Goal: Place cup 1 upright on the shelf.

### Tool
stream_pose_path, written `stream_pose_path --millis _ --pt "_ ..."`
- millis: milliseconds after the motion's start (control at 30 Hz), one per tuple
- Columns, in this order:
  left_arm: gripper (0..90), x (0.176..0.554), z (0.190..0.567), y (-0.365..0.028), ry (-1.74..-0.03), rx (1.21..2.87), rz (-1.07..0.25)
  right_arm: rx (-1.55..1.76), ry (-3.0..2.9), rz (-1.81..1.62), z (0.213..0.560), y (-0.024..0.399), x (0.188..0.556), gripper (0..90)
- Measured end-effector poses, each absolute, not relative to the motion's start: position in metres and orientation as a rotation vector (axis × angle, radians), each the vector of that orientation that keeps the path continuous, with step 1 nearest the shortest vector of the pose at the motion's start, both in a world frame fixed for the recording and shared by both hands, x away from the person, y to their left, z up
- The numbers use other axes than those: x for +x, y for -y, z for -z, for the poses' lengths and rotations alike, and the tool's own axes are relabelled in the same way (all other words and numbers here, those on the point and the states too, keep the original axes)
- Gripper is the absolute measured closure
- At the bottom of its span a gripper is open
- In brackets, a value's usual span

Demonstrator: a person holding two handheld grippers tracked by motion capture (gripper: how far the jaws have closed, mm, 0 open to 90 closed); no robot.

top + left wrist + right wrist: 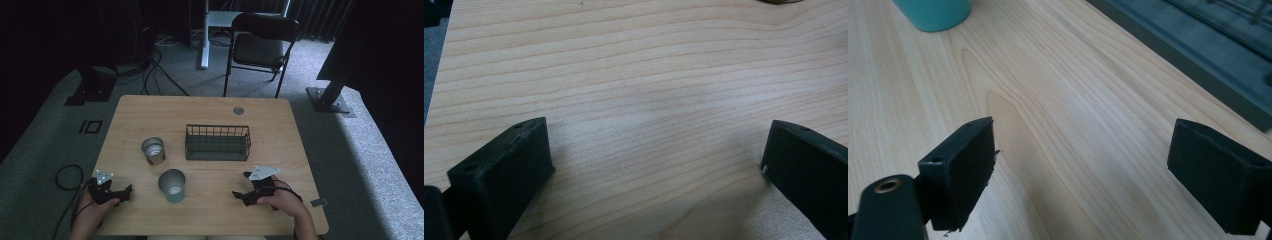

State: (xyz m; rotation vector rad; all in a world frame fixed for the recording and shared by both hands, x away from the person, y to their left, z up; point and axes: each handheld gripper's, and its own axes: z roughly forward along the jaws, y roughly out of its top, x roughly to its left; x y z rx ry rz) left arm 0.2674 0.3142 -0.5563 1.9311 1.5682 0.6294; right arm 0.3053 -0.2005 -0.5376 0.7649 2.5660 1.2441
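While upright, teal cup (172,185) opens upward.

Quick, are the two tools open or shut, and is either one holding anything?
Left tool: open, holding nothing.
Right tool: open, holding nothing.

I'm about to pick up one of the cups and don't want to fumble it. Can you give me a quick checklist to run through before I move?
1. Left gripper open and holding nothing: ok, jaws stand wide apart over bare wood in the left gripper view.
2. Right gripper open and holding nothing: ok, jaws wide apart.
3. Teal cup upright and free to grasp: ok, it stands alone between the two grippers.
4. Steel cup upright: ok, standing apart from the teal cup.
5. Wire basket free to receive a cup: ok, nothing in it in the high view.
6. Cups holding nothing: cannot tell, their insides show only glare.
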Motion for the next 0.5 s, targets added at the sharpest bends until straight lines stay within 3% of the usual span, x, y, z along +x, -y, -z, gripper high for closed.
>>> stream_pose_path --millis 500 --pt "0.4 0.267 0.556 -0.314 -1.569 1.933 -0.629 0.68 -2.601 -1.277 0.537 0.17 0.307 11.6"
